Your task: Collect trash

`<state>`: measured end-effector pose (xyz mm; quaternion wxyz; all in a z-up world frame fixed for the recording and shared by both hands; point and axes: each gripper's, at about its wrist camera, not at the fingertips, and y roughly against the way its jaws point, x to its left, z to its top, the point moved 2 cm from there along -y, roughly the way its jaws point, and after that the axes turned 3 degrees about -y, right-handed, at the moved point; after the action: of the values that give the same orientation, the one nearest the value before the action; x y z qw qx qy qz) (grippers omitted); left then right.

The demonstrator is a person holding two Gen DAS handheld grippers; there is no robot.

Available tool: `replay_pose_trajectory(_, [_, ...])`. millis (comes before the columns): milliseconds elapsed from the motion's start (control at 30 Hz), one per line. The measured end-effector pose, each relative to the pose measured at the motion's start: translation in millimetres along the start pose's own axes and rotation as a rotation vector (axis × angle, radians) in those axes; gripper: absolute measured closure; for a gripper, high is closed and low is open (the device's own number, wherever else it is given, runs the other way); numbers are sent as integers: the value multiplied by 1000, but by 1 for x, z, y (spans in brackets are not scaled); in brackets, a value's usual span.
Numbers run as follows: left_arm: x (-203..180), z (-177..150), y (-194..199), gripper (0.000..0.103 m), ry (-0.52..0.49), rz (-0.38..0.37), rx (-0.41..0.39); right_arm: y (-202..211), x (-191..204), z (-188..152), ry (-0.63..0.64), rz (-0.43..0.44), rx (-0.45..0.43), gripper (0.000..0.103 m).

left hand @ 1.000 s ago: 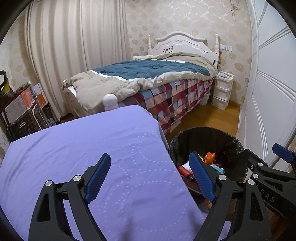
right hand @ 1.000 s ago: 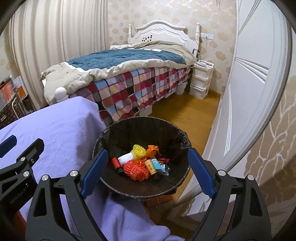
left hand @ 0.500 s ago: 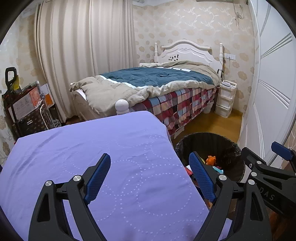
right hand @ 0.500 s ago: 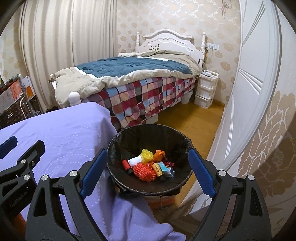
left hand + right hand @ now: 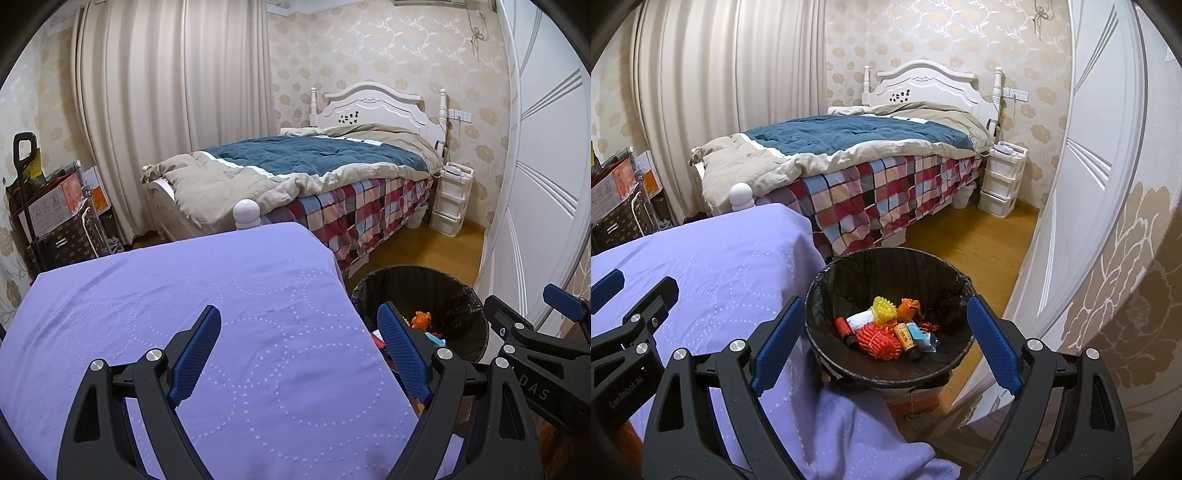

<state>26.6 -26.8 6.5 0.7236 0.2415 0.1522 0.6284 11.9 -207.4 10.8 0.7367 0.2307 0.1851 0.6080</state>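
A black-lined trash bin stands by the right edge of a table under a purple cloth. Inside lie an orange foam net, a yellow foam net, a small orange bag, a red tube, a white wrapper and a blue packet. My right gripper hangs open above and in front of the bin, nothing between its blue pads. My left gripper is open and empty over the purple cloth, the bin to its right.
A bed with a blue and beige quilt and a checked cover stands behind the table. White drawers sit by the headboard. A white wardrobe lines the right side. Boxes and a trolley crowd the left corner by the curtain.
Both views have drawn back and tilted up a little since a second ago, so the bin and table sit lower and smaller in frame. Both grippers stay open and empty.
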Motion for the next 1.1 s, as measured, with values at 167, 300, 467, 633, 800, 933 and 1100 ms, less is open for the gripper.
replay_pose_trajectory(167, [0,0,0,19,0,0,1,0,0,0,0,0,0,16])
replay_pose_trajectory(300, [0,0,0,19,0,0,0,0,0,0,-1,0,-1,16])
replay_pose_trajectory(467, [0,0,0,19,0,-1,0,0,1,0,-1,-1,0,16])
replay_pose_trajectory(633, [1,0,0,19,0,0,1,0,1,0,0,-1,0,16])
replay_pose_trajectory(800, [1,-2,1,19,0,0,1,1,1,0,0,-2,1,16])
replay_pose_trajectory(933, [1,-2,1,19,0,1,0,0,1,0,0,-1,1,16])
replay_pose_trajectory(1100, [1,-2,2,19,2,-2,1,1,1,0,-1,-1,0,16])
